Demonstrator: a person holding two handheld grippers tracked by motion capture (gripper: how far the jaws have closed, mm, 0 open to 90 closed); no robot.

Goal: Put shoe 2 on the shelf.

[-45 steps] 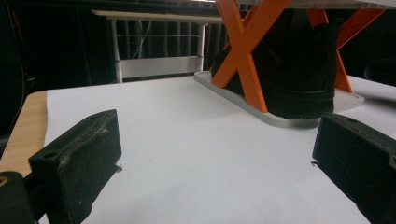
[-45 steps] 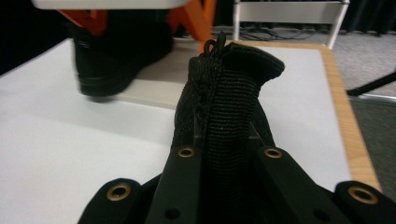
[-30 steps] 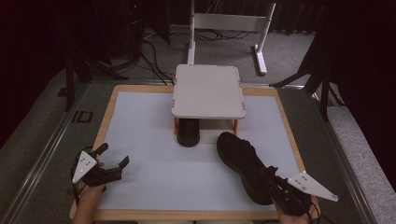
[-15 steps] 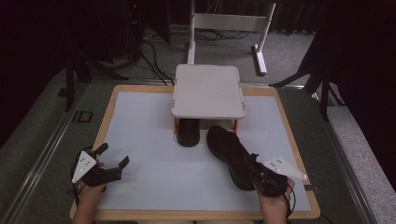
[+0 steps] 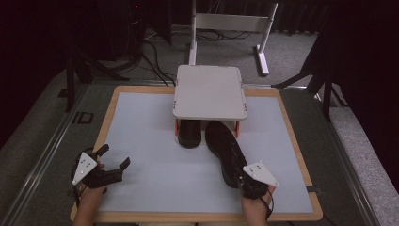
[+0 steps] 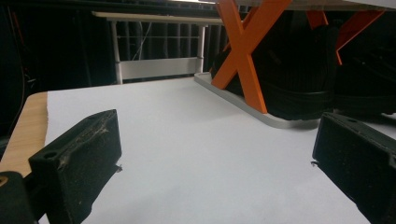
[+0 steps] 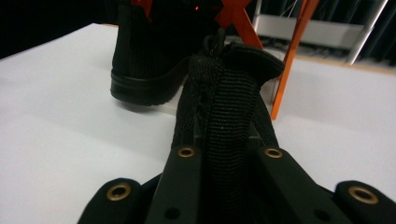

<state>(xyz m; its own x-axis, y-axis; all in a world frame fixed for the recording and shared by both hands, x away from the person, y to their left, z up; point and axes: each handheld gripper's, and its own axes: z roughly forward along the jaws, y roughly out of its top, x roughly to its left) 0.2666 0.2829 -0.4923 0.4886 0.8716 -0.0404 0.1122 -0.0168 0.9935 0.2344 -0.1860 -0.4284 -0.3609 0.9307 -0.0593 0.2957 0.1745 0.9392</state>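
Both tongs were matte black. The left tongs (image 5: pixel 114 161) carried a grey three-cornered plate with small dark dots, and their two blocky pads (image 6: pixel 79 158) looked scuffed and dusty. The right tongs (image 5: pixel 245 180) bore the same plate; brass-ringed holes and plain screw holes showed near the jaw bases. Both forearms were bare.

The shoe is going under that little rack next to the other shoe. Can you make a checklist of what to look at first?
1. Right gripper has the held shoe by its heel strap, jaws shut on it: ok.
2. Toe points at the gap under the rack: ok.
3. Other shoe already sits under the rack's left side, leaving room: ok.
4. Held shoe clears the orange leg: cannot tell.
5. Left gripper, open, rests away from the path: ok.
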